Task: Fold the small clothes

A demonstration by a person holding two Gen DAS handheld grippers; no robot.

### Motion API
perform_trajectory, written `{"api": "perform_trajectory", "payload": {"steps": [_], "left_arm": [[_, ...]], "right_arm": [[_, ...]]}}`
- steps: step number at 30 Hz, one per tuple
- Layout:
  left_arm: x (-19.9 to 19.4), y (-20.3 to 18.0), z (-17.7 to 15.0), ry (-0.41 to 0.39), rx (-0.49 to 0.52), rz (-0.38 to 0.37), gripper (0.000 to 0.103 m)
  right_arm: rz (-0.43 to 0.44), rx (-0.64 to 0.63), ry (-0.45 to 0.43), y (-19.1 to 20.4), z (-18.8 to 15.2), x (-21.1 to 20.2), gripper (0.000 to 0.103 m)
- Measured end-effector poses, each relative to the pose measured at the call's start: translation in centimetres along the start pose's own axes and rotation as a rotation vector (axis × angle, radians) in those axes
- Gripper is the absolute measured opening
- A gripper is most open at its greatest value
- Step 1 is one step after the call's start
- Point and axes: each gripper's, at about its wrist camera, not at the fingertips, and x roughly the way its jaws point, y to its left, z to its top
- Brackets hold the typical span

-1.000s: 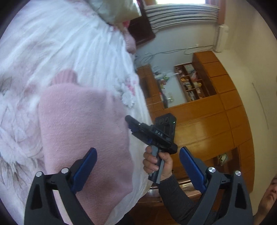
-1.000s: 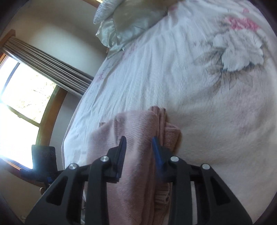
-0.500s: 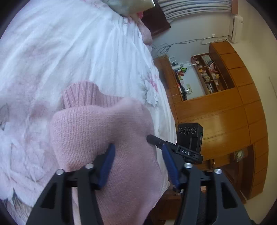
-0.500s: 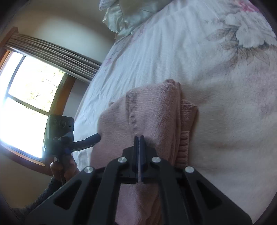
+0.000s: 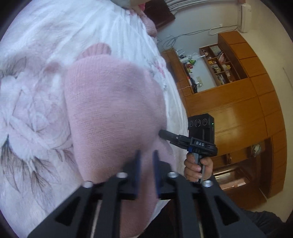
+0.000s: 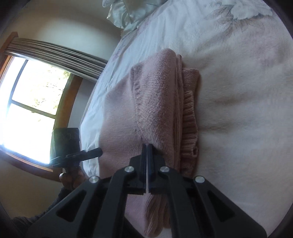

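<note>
One pink knitted garment [image 5: 113,113] on bed, folded in layers; ribbed edges visible at two spots in right wrist view.
One floral bedspread [image 5: 45,45].
One pillow [image 6: 124,16] at bed head.
Two grippers: left gripper [image 5: 146,155], right gripper [image 6: 146,146]; two fingers each.
Two hands on gripper handles: right hand [image 5: 197,167], left hand [image 6: 72,178].
One window [image 6: 27,102], one curtain [image 6: 60,55].
One wooden wardrobe wall [image 5: 238,113], one open shelf unit [image 5: 219,64]; item count on shelves unreadable.
</note>
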Motion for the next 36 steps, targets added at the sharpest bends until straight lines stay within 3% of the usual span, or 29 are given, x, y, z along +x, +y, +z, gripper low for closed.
{"api": "perform_trajectory", "payload": {"steps": [1, 4, 6, 7, 8, 9, 11, 13, 17, 20, 21, 24, 27, 31, 34, 36], "left_arm": [[-0.9, -1.4, -0.7, -0.016, 0.027, -0.036, 0.085], [-1.7, -3.9, -2.7, -0.017, 0.1, -0.064, 0.083], [-0.7, -2.8, -2.8, -0.01, 0.057, -0.012, 0.083], [-0.2, -1.7, -2.6, -0.006, 0.015, -0.001, 0.08], [0.6, -1.0, -2.5, -0.004, -0.013, -0.016, 0.077], [0.9, -0.4, -2.6, -0.007, -0.023, -0.007, 0.068], [0.6, -0.4, -3.0, -0.015, -0.032, 0.008, 0.065], [-0.6, -1.6, -4.1, -0.02, -0.022, 0.008, 0.078], [-2.4, -4.5, -7.1, -0.041, 0.044, -0.09, 0.082], [-0.9, -2.3, -7.8, -0.011, -0.01, -0.014, 0.083], [-0.2, -1.1, -7.8, 0.002, -0.041, 0.001, 0.083], [1.1, 0.6, -8.1, 0.0, -0.099, -0.022, 0.084], [0.8, -0.6, -8.3, -0.015, -0.095, -0.026, 0.099], [-1.6, -4.4, -10.1, -0.071, -0.034, 0.053, 0.099], [-3.6, -9.1, -12.8, -0.138, 0.073, 0.3, 0.099], [-5.0, -12.4, -15.6, -0.194, 0.159, 0.42, 0.099]], "right_arm": [[0.015, -0.017, -0.002, 0.8, -0.7, -0.7, 0.006], [0.033, -0.062, 0.03, 2.3, -2.8, -0.6, 0.006], [-0.014, -0.046, 0.045, 1.7, -3.2, 0.6, 0.006], [-0.046, -0.019, 0.051, 0.7, -3.2, 1.1, 0.0], [-0.091, -0.001, 0.05, -0.3, -3.3, 1.4, 0.0], [-0.101, 0.023, 0.044, -1.2, -3.5, 1.3, 0.0], [-0.083, 0.05, 0.019, -1.4, -4.1, 0.3, 0.0], [-0.055, 0.016, 0.0, 0.0, -4.8, -1.1, 0.007], [0.027, -0.036, 0.004, 3.0, -6.6, -2.2, 0.007], [-0.047, -0.027, 0.068, 2.0, -7.5, 0.2, 0.008], [-0.087, -0.011, 0.078, 0.9, -7.6, 0.7, 0.0], [-0.094, 0.046, 0.049, -1.5, -7.8, 0.0, 0.0], [-0.12, 0.032, 0.006, -0.8, -8.1, -2.1, 0.0], [-0.139, -0.048, -0.057, 3.6, -10.0, -5.1, 0.015], [-0.238, -0.129, -0.127, 8.2, -13.4, -7.1, 0.065], [-0.339, -0.18, -0.187, 11.3, -16.3, -8.3, 0.085]]}}
